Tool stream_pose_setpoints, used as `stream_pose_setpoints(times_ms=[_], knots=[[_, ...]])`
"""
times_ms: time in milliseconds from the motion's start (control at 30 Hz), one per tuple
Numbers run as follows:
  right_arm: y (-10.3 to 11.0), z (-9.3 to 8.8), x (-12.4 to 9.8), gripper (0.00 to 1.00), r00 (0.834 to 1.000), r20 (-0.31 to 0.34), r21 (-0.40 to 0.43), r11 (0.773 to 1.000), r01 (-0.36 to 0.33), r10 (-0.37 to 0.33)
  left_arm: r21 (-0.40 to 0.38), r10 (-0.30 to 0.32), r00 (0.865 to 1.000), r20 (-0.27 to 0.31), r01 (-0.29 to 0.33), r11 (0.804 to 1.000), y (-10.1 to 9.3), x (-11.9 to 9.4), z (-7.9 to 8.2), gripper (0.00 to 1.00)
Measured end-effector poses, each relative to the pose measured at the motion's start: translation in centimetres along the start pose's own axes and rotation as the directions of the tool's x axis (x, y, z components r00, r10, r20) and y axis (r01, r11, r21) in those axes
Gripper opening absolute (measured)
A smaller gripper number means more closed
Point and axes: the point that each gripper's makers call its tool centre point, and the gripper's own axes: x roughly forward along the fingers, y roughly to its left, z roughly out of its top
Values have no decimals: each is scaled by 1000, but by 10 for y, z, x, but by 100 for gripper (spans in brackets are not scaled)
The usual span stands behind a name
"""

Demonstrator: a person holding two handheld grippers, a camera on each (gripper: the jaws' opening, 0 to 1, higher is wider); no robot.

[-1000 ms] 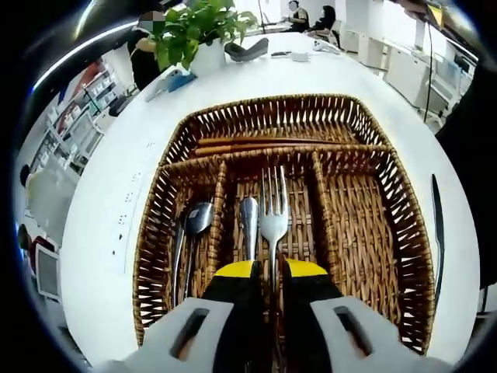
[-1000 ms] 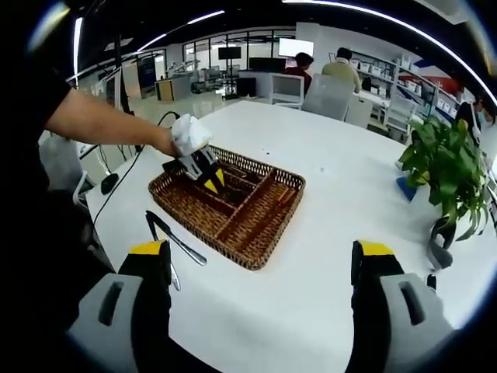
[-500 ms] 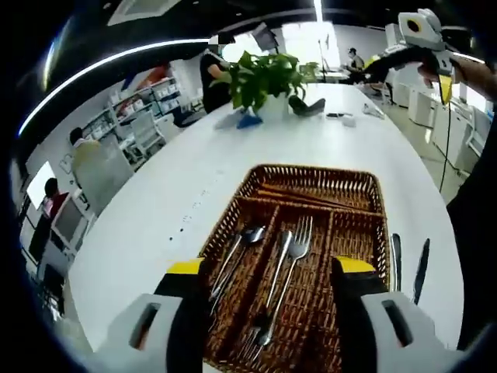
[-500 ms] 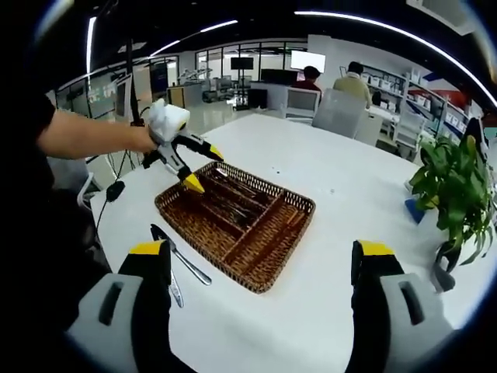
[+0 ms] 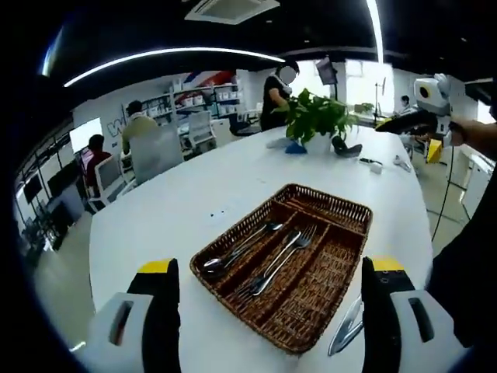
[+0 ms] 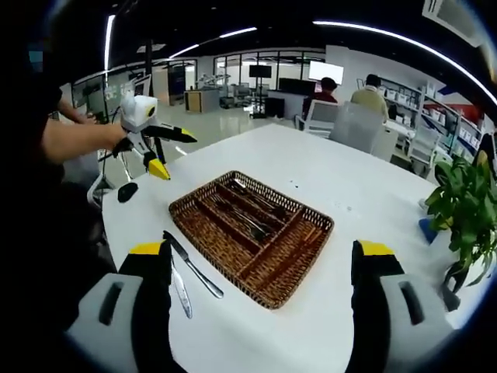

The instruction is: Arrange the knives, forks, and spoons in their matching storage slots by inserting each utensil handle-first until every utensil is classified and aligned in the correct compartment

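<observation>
Between two placements, by the look of it: spoons point(image 5: 237, 252) and forks point(image 5: 281, 263) lying in neighbouring slots of the wicker tray point(image 5: 322, 291), while two knives point(image 6: 186, 272) wait on the white desk point(image 6: 365, 202) just beside the tray edge nearest the right gripper view. One long slot next to the forks apparently free, probably meant for the knives; chopsticks, it seems, in the cross slot at the far end of the tray

Next move, as a judgement: going down to one knife beside the tray, pinching it low on the flat desk, then sliding it handle-first into that free slot, parallel to the forks. Thin blade lying flat, so likely hard to lift cleanly

Left gripper point(image 5: 268, 299) raised above the tray, jaws spread wide, holding nothing. Seen in the right gripper view, left gripper point(image 6: 167, 151) in a gloved hand point(image 6: 136, 116), beyond the tray's far corner, off the desk edge, forearm stretched out level

Right gripper point(image 6: 264, 272) also wide apart and empty, hovering on the near side of the tray, close above the knives
</observation>
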Motion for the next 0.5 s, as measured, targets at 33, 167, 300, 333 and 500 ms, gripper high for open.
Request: stream_pose_setpoints(times_ms=[33, 167, 300, 333, 500], knots=[[1, 2, 0, 100, 1000, 10, 2, 1000, -2, 2, -21, 9, 1000, 29, -9, 1000, 0, -9, 4, 99], [0, 4, 1, 100, 1000, 29, 10, 1000, 1, -1, -27, 42, 997, 63, -40, 999, -1, -33, 10, 99], [-1, 6, 2, 100, 999, 35, 12, 1000, 8, -8, -32, 75, 993, 88, -72, 997, -2, -51, 15, 99], [-1, 6, 2, 100, 999, 37, 12, 1000, 8, -9, -31, 84, 992, 96, -81, 996, -2, -56, 16, 99], [4, 7, 1, 100, 999, 37, 4, 1000, 8, -8, -48, 109, 987, 116, -104, 993, -4, -69, 19, 99]])
